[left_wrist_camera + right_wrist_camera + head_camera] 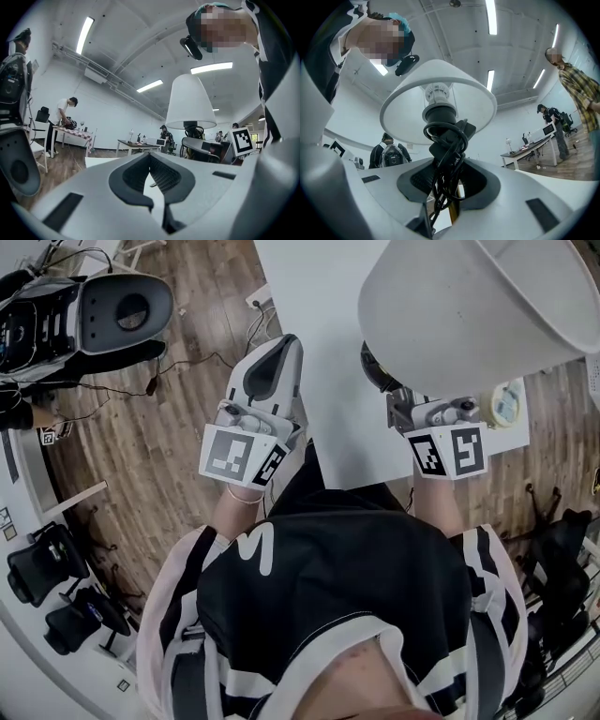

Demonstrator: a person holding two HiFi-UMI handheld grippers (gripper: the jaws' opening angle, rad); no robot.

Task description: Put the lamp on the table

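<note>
Step in hand, my read: carry-and-set, lamp not down yet. To do it well:
- move the right tool (447, 169) further in from the counter's (319, 324) near edge before lowering
- get the stem plumb and lower slowly until the base sits flat, then release
- no release at the edge: the big shade looks top-heavy and would likely tip back off the counter
- the base shows in no view, so clearance under it is a guess
- the cord loops sit right in the grip and could snag a pad on opening, so open wide and back straight out

Right tool: jaws stand wide but clamped, not free. They grip the lamp (469, 306) by the black stem (440, 115) just under the socket. The coiled black cord (449, 140) is bundled between the pads with it. The shade (473, 101) sits directly above the tool, seen from underneath with the bulb (436, 91) inside.

Lamp position: in the air over the counter's near right part, roughly upright. In the head view the shade covers that end of the counter.

Left tool (150, 157): jaws together, nothing between them, idle at the counter's left edge, tips pointing across it. It could steady the shade during set-down, my call.

Further out: a small round object (506, 401) lies at the counter's near right corner. I can't tell what it is, so land the lamp away from it. There's wood floor (159, 427) left of the counter, with loose cables (187, 362) on it.
</note>
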